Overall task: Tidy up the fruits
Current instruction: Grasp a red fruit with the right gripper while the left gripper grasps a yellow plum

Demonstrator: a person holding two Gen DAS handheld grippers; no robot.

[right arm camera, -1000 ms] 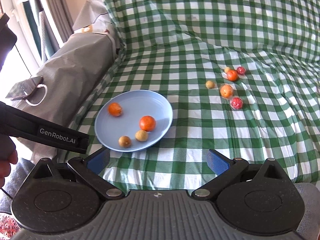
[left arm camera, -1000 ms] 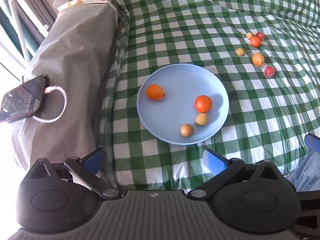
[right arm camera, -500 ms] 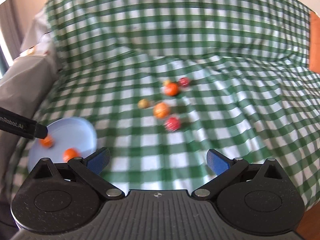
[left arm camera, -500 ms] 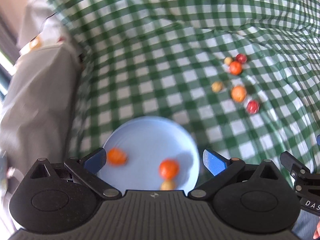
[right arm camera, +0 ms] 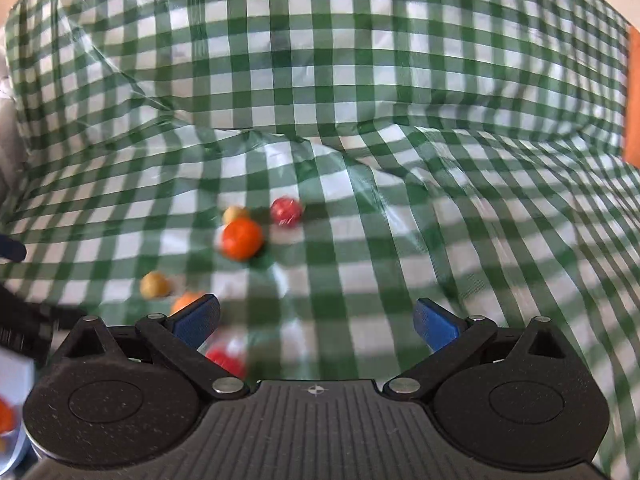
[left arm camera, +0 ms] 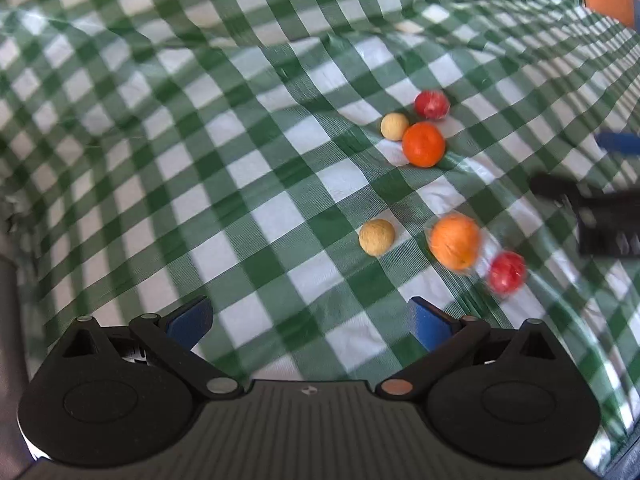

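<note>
Loose fruits lie on the green checked cloth (left arm camera: 256, 184). In the left wrist view: a deep orange fruit (left arm camera: 423, 144), a paler orange one (left arm camera: 456, 241), two tan balls (left arm camera: 376, 237) (left arm camera: 394, 126) and two red fruits (left arm camera: 431, 104) (left arm camera: 507, 272). My left gripper (left arm camera: 308, 322) is open and empty, just short of the tan ball. My right gripper (right arm camera: 316, 322) is open and empty; the orange fruit (right arm camera: 241, 238), a red fruit (right arm camera: 285, 211) and a tan ball (right arm camera: 155, 285) lie ahead to its left, another red fruit (right arm camera: 224, 358) sits under its left finger. The blue plate's edge (right arm camera: 12, 376) shows at far left.
The right gripper's black body (left arm camera: 600, 216) reaches in from the right in the left wrist view. The cloth rises into a fold behind the fruits (right arm camera: 320, 80). An orange surface (right arm camera: 632, 96) borders the cloth on the right.
Both grippers have swung from the blue plate toward the loose fruits and moved closer to them. The plate has left the left wrist view. Both stay open.
</note>
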